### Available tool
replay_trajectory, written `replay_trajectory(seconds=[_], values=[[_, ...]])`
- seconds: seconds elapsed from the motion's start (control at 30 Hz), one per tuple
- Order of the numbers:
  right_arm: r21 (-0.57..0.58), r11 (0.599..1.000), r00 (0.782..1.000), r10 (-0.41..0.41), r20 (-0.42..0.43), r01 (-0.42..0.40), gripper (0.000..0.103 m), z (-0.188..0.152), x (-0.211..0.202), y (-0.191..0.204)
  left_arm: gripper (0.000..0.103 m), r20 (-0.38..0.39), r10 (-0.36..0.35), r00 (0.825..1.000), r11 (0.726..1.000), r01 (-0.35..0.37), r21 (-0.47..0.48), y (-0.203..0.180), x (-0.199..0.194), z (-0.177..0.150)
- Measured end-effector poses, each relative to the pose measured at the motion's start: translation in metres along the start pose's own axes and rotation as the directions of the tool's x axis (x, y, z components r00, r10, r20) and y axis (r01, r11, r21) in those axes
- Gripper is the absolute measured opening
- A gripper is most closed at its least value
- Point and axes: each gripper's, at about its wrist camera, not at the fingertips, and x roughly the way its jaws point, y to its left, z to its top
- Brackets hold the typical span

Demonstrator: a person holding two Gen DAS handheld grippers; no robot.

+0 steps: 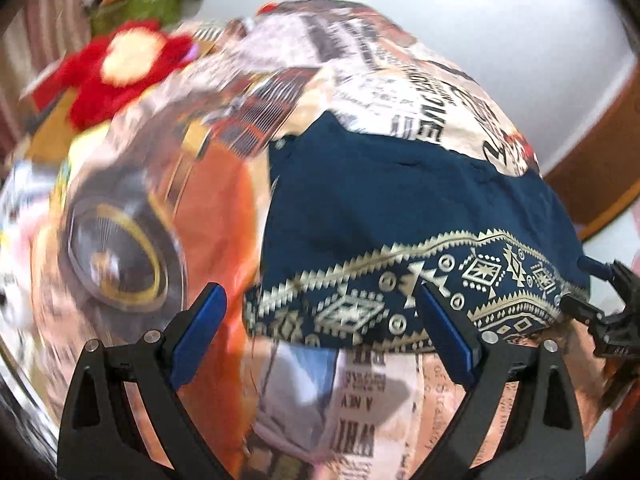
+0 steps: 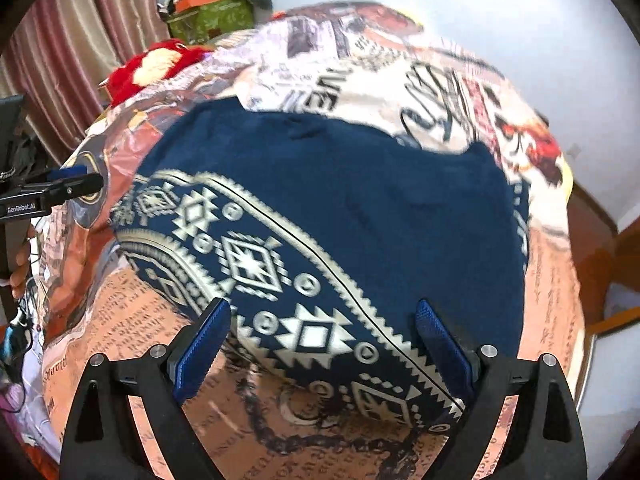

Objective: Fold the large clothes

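Observation:
A dark blue garment (image 1: pixel 400 208) with a cream patterned border band (image 1: pixel 440 288) lies spread on a bed covered by a printed newspaper-style sheet (image 1: pixel 360 392). It also shows in the right wrist view (image 2: pixel 360 208), border band (image 2: pixel 280 280) nearest. My left gripper (image 1: pixel 320 312) is open and empty, hovering over the garment's near-left border edge. My right gripper (image 2: pixel 324 332) is open and empty, jaws straddling the border above the near edge. The right gripper shows at the right edge of the left wrist view (image 1: pixel 608 304); the left one at the left of the right wrist view (image 2: pixel 68 188).
A red plush toy (image 1: pixel 120 64) lies at the bed's far left, also in the right wrist view (image 2: pixel 156 64). A green bag with clutter (image 2: pixel 212 16) stands behind it by a pink curtain (image 2: pixel 80 40). A white wall (image 2: pixel 520 40) and wooden bed frame (image 2: pixel 600 248) are on the right.

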Motion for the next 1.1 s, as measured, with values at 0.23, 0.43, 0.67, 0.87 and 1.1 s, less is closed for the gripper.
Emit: replay_trajectory(seconds=[0.23,0.43,0.67,0.87,1.1], values=[[-0.091,0.995,0.994,-0.026,0.109,0.036,0.093,0.021,-0.013,0.041,0.096,-0.075,-0.135,0.988,0.981,0.123,-0.147,0.012,0.011,-0.031],[-0.092,0.995,0.996,-0.023,0.083,0.03,0.093,0.037,0.012,0.058,0.096,-0.117,-0.3,0.947,0.911,0.248,-0.331,0.025,0.029,-0.041],[-0.028,0.999,0.998,0.03,-0.063,-0.032,0.094,0.04,0.056,0.047,0.096,-0.108,-0.452,0.885,0.824,0.368,-0.43,0.026,0.048,-0.04],[0.024,0.996,0.991,0.083,-0.102,-0.081,0.101,0.039,0.066,0.037,0.096,-0.067,-0.505,0.861,0.773,0.416,-0.479,0.03,0.065,-0.025],[0.021,0.996,0.99,0.09,-0.108,-0.088,0.103,0.04,0.068,0.036,0.096,-0.013,-0.527,0.85,0.728,0.443,-0.524,0.033,0.095,-0.005]])
